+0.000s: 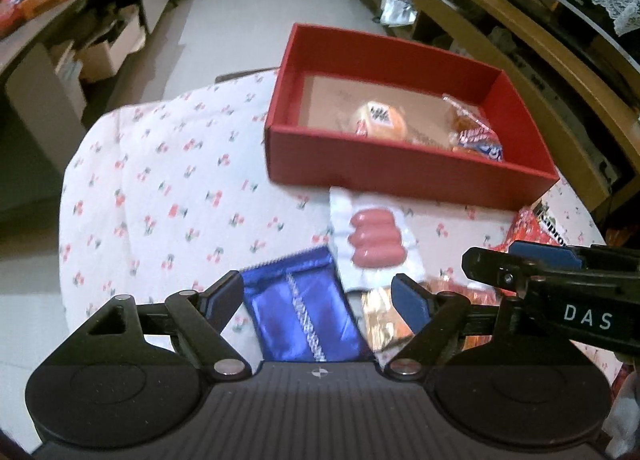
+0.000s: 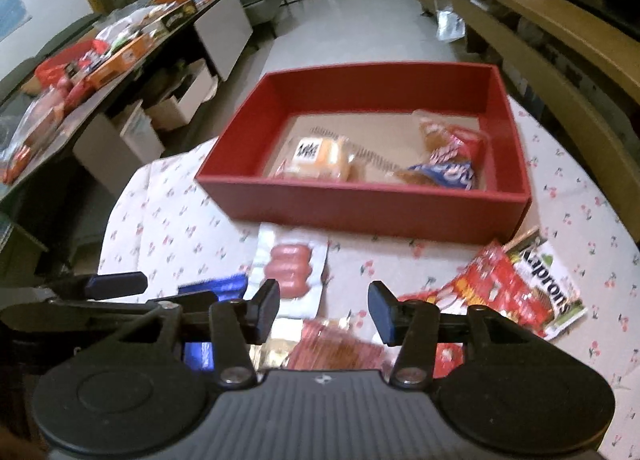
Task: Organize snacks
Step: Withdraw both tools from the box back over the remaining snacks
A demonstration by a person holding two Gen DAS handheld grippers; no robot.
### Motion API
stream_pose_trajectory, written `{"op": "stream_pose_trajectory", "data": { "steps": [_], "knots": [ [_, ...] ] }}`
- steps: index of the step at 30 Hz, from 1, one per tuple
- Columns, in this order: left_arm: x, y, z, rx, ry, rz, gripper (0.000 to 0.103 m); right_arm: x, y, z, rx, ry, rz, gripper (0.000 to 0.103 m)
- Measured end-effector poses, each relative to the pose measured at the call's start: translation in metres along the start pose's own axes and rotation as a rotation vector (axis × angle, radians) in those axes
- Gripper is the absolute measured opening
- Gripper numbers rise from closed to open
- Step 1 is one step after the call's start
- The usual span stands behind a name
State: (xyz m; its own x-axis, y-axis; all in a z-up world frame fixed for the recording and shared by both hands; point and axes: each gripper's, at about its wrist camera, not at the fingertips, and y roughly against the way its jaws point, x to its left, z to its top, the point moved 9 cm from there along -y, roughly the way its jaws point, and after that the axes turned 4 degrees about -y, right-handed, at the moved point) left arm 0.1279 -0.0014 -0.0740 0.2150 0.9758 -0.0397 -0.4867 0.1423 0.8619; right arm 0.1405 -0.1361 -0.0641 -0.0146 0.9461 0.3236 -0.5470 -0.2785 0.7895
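Observation:
A red box (image 1: 408, 171) (image 2: 360, 207) stands on the cherry-print tablecloth and holds a wrapped bun (image 1: 380, 119) (image 2: 320, 157) and a blue-and-red snack pack (image 1: 476, 135) (image 2: 448, 163). In front of the box lies a sausage pack (image 1: 376, 244) (image 2: 290, 270). My left gripper (image 1: 318, 300) is open above a shiny blue packet (image 1: 304, 312), not touching it. My right gripper (image 2: 324, 310) is open over a red snack bag (image 2: 336, 352) with nothing pressed between its pads. A red-and-white chips bag (image 2: 520, 288) lies to its right.
The round table's tablecloth (image 1: 160, 195) drops off at the left and far edges. A cluttered dark desk (image 2: 80, 71) stands at the left, wooden shelving (image 2: 560, 59) at the right. The right gripper's fingers (image 1: 536, 260) reach into the left wrist view.

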Motion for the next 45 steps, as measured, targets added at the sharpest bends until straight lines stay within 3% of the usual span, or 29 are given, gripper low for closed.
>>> {"op": "stream_pose_trajectory", "data": {
  "steps": [11, 25, 36, 41, 45],
  "knots": [
    [0.008, 0.017, -0.034, 0.039, 0.065, 0.056, 0.085, 0.016, 0.003, -0.010, 0.050, 0.046, 0.069, 0.053],
    [0.051, 0.024, -0.061, 0.092, 0.172, 0.155, 0.086, 0.039, 0.001, -0.015, 0.089, 0.072, 0.131, 0.055],
    [0.069, 0.007, -0.071, 0.140, 0.226, 0.170, 0.087, 0.048, -0.002, -0.014, 0.104, 0.083, 0.139, 0.055],
    [0.070, -0.004, -0.078, 0.170, 0.265, 0.146, 0.095, 0.040, -0.003, -0.016, 0.119, 0.071, 0.134, 0.055],
    [0.060, -0.008, -0.077, 0.177, 0.228, 0.148, 0.095, 0.035, 0.001, -0.014, 0.118, 0.064, 0.140, 0.056]
  ]
}}
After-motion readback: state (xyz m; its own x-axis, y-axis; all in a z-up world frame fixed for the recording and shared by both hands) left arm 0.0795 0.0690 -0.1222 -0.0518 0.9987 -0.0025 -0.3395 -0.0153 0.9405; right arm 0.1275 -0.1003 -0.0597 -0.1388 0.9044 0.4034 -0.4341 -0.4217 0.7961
